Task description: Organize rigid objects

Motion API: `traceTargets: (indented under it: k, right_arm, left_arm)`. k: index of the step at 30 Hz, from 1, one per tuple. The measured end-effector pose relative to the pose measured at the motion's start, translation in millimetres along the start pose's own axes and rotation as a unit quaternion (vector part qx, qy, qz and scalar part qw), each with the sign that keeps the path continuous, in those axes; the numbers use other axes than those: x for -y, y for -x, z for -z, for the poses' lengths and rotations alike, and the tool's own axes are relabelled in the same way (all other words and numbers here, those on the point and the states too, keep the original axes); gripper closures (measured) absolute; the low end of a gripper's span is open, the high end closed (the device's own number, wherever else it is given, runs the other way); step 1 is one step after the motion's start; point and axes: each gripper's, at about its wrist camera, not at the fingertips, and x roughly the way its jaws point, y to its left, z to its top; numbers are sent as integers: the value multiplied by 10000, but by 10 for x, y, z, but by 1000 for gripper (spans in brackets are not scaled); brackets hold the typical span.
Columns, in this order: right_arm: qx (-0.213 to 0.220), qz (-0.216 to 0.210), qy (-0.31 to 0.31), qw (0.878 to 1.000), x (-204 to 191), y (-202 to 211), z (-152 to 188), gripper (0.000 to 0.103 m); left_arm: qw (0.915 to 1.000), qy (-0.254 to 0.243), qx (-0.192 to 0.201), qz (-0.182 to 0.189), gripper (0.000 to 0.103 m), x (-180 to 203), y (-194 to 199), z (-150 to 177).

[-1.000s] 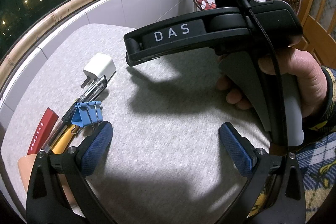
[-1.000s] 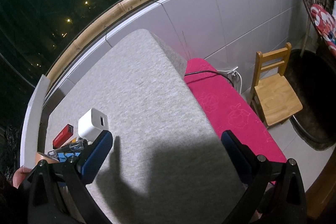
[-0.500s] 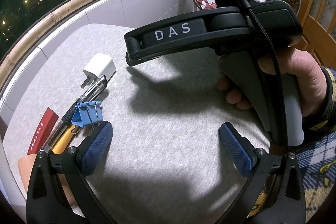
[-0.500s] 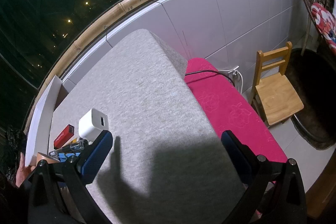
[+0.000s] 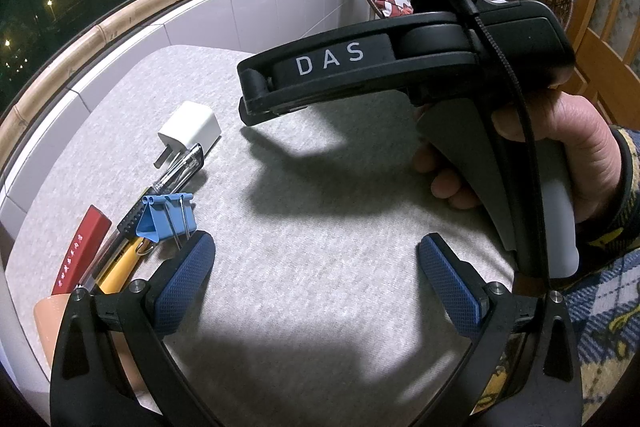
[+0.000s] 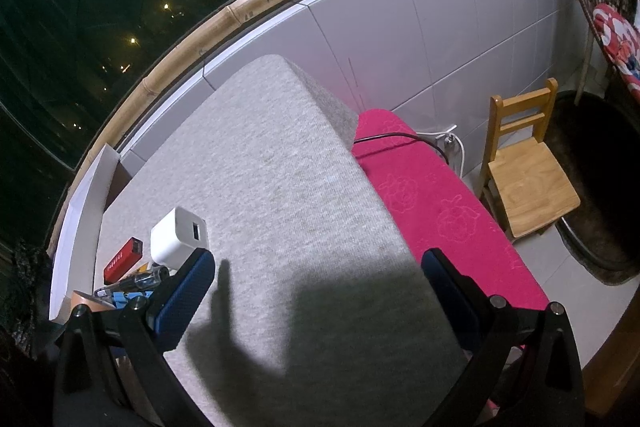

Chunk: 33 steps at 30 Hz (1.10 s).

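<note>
Both hand-held grippers, left (image 5: pixel 316 279) and right (image 6: pixel 316 291), are hovering wide open and empty over the grey desk (image 5: pixel 320 219). The charger (image 5: pixel 191 126), pen (image 5: pixel 176 167), blue clip (image 5: pixel 166 219) and red case (image 5: pixel 82 251) are lying clustered at its left edge.

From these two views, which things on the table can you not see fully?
- Yellow pen, left wrist view: lower end behind the left claw.
- Blue binder clip, right wrist view: mostly behind the right claw.
- Red box: print too small.
- Peach object: cut by claw frame, unidentifiable.
</note>
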Motion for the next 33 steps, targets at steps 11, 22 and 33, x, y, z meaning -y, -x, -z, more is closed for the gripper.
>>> traceTargets:
  k: [11,22,33]
  right_arm:
    - [34,-103,-43,9999,23,11,-4,0]
    - [261,-139,35,9996,-19,106,-7,0]
    - [1173,-243,1285,9844,-490,690,-113,0]
  left_arm:
    - [10000,23,-11,-25,0,4,5,12]
    - [9899,657,1081,-634,0,-50,887,17]
    - [8763,3385,1669,-2995,0,-996,2226,978]
